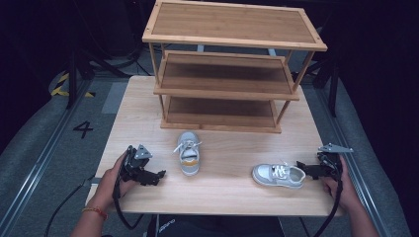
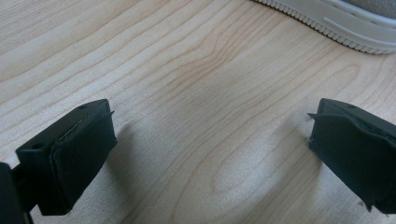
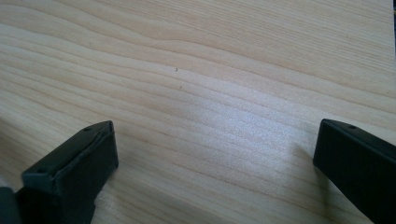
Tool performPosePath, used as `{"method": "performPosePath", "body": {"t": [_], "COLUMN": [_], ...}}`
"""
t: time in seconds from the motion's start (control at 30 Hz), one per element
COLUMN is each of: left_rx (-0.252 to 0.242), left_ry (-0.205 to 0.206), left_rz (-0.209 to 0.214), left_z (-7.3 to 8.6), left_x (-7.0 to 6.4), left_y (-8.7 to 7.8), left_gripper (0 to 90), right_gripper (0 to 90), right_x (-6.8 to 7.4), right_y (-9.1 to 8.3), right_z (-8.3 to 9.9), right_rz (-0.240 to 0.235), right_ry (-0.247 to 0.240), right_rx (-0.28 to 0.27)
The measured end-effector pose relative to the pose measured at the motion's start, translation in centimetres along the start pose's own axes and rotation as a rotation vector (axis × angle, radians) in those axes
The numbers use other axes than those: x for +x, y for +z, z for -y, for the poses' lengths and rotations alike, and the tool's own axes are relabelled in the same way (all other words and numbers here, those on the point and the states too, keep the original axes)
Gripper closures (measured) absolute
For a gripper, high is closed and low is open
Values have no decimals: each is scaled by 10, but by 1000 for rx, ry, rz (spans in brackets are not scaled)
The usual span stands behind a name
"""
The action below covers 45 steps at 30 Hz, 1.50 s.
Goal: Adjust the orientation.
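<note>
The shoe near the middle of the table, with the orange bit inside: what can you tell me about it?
The shoe is a small grey sneaker with white laces and a pale sole; its lining looks orange-yellow. It stands upright on its sole on the wooden table, lengthwise toward the shelf rack, in front of the rack's lowest shelf but apart from it. Nothing grips it: the left gripper sits open to its left, not touching. The left gripper view shows a ribbed grey sole edge.

A light wooden table (image 1: 212,197) bears a three-tier bamboo rack (image 1: 232,39); grey floor (image 1: 34,143), dark surroundings.
</note>
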<state>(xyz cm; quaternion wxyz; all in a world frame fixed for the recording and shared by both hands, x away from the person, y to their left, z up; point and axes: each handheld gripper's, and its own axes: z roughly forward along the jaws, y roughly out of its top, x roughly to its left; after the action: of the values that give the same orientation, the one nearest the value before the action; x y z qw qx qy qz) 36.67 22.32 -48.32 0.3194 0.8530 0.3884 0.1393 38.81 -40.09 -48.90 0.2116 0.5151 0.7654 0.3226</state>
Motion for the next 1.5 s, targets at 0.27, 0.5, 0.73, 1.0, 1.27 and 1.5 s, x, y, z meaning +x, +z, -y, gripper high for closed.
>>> {"method": "performPosePath", "body": {"t": [0.27,0.5,0.73,1.0,1.27,1.5], "left_rx": [-5,13,-2,-58,-52,-44], "left_ry": [-6,53,149,277,348,404], "left_rz": [-5,7,119,120,149,179], "left_z": [2,0,-12,-48,-72,-86], "left_x": [-2,-6,-14,-43,-58,-68], "left_y": [-1,-10,-19,-34,-32,-24], "left_gripper": [10,164,177,232,271,312], "right_gripper": [1,1,1,1,1,1], "right_x": [0,0,0,0,0,1], "right_y": [1,0,1,1,1,-1], "right_z": [-1,-1,-1,-1,-1,1], "right_rz": [-7,-5,-10,-10,-7,2], "right_ry": [-4,-2,-8,-9,-5,3], "right_rx": [1,1,0,0,0,0]}}
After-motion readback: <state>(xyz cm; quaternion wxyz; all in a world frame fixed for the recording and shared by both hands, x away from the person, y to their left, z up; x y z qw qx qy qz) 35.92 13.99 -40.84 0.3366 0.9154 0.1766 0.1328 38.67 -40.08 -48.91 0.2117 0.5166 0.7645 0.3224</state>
